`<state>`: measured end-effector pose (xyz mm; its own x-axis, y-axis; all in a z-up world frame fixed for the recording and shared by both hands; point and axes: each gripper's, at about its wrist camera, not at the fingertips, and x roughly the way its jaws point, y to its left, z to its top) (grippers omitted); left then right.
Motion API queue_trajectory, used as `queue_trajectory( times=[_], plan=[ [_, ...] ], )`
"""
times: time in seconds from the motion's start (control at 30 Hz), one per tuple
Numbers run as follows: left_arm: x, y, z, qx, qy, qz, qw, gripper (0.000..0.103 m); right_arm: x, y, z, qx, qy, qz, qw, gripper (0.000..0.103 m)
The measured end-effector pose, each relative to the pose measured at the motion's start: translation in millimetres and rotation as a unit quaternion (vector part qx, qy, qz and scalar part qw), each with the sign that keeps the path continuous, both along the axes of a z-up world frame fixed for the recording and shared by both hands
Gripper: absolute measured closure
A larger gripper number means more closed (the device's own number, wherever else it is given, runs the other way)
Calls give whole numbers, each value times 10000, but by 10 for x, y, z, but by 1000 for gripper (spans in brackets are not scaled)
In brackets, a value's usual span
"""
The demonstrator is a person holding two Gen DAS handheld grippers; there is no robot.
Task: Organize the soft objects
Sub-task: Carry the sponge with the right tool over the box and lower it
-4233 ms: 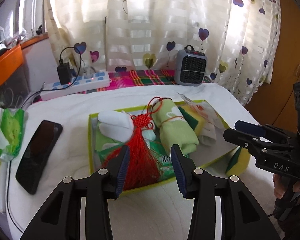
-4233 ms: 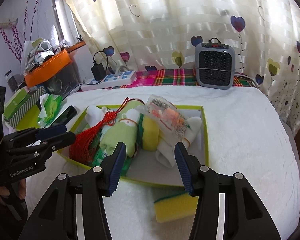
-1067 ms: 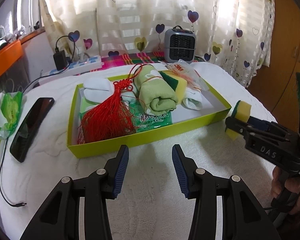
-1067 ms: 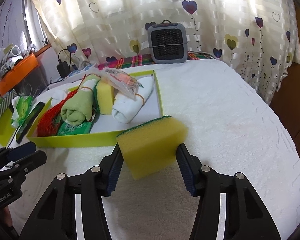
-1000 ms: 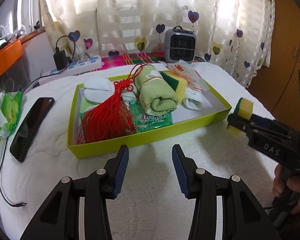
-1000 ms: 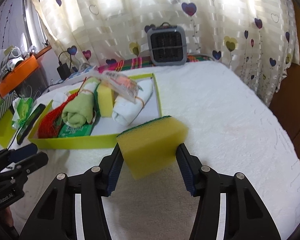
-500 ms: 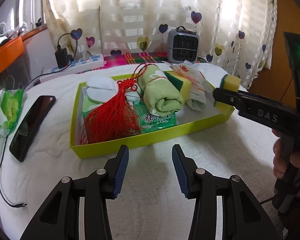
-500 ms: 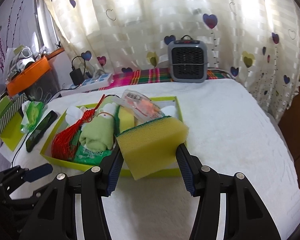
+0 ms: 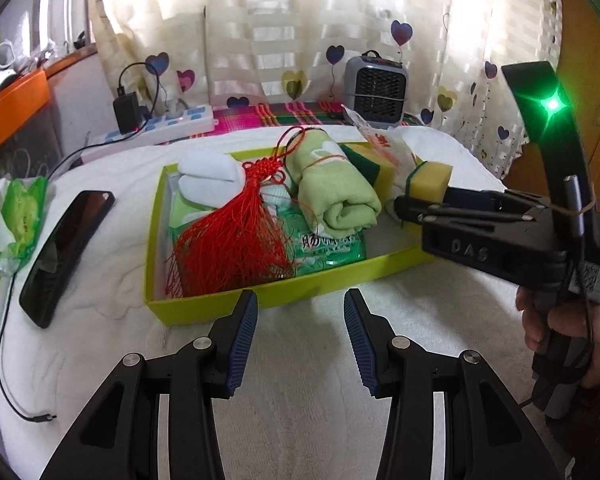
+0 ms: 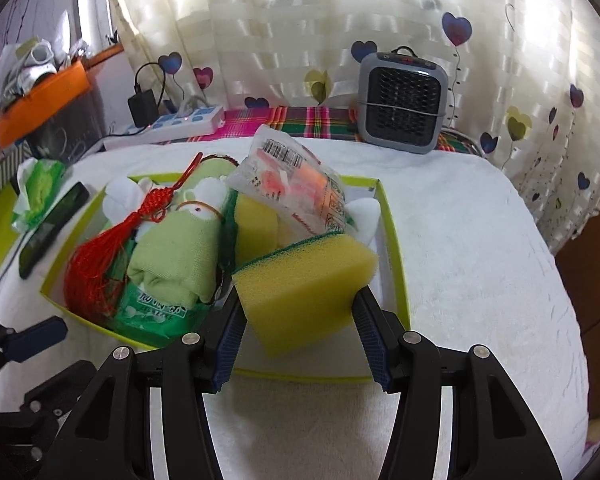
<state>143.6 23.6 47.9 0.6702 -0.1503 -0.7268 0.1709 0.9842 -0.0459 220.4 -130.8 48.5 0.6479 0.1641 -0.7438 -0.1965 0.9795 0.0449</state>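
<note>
- The right gripper (image 10: 298, 312) clamps a yellow sponge block with a green scouring face (image 10: 304, 276) above the lime-green cardboard tray (image 10: 396, 256).
- The left gripper (image 9: 300, 338), jaws apart and empty, hovers over the white towel-covered table (image 9: 308, 412).

Bright, soft daylight through the curtain (image 9: 300, 32) behind; blown-out patches on its folds. Green lens flare right of the curtain. Strong fisheye bending, dark vignetted corners. Sharp focus, faint shadows.

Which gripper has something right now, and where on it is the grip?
The right gripper holds the yellow sponge, its pads pressing the two opposite foam sides, green scrub layer on top. The left gripper is open and holds nothing.
</note>
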Motion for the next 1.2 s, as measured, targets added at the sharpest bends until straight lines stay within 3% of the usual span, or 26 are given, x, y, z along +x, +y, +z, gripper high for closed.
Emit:
queue_trajectory(
  times=[0.5, 0.73, 1.2],
  plan=[
    [299, -7, 39, -79, 16, 40, 10000, 59, 29, 121, -101, -308, -22, 167, 9994, 46],
    [410, 0, -46, -83, 213, 79, 9997, 59, 55, 105, -126, -281, 44, 92, 9996, 44],
    [425, 30, -62, -113, 219, 175, 9995, 59, 1, 49, -92, -34, 36, 28, 10000, 38]
  ],
)
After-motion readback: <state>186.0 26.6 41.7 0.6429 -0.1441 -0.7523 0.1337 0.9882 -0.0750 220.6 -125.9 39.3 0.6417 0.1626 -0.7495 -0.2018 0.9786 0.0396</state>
